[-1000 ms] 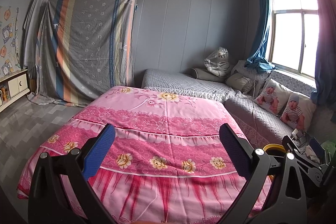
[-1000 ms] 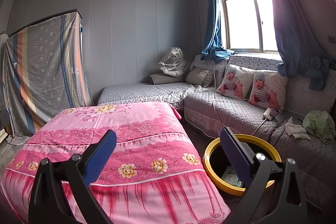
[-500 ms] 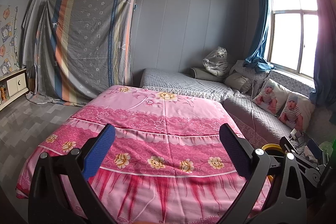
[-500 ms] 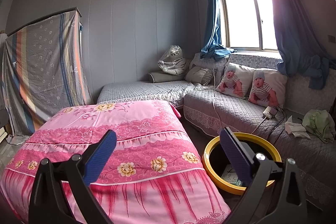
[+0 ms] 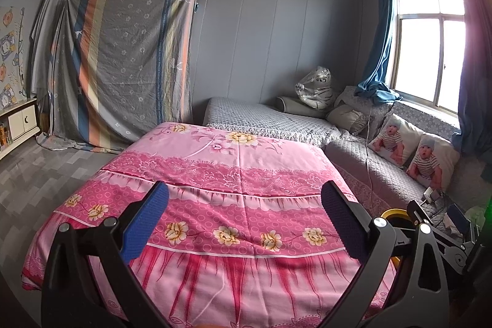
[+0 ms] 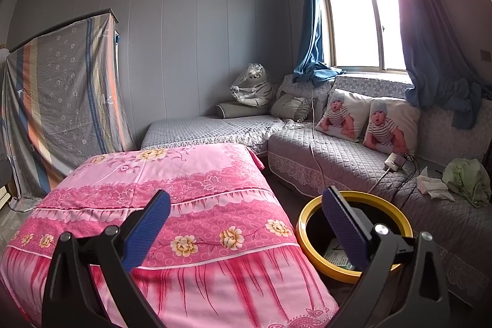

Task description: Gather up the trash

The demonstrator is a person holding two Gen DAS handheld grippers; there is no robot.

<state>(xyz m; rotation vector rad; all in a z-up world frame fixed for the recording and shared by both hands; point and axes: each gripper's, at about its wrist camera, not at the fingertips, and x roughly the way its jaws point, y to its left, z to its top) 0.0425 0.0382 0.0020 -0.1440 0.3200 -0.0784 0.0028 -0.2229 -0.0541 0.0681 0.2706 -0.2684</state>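
A yellow-rimmed trash bin (image 6: 310,217) stands on the floor between the pink bed and the grey sofa, with paper lying at its bottom. Crumpled white tissue (image 6: 432,187) lies on the sofa seat at the right, beside a pale green cloth (image 6: 467,179). My right gripper (image 6: 246,205) hovers open above the bed's corner and the bin, holding nothing. My left gripper (image 5: 244,202) is open and empty over the foot of the bed. In the left wrist view a sliver of the bin's rim (image 5: 392,212) shows behind the right gripper's black frame (image 5: 436,223).
The pink floral bed (image 5: 233,174) fills the middle of the room. A grey quilted L-shaped sofa (image 6: 332,156) with baby-print cushions (image 6: 366,119) runs under the window. A charger and cable (image 6: 395,160) lie on it. A striped sheet (image 5: 123,63) covers furniture at the left.
Both views have drifted slightly; the left view has swung a little to the left and the bin rim shows less. Both grippers stay open and empty.
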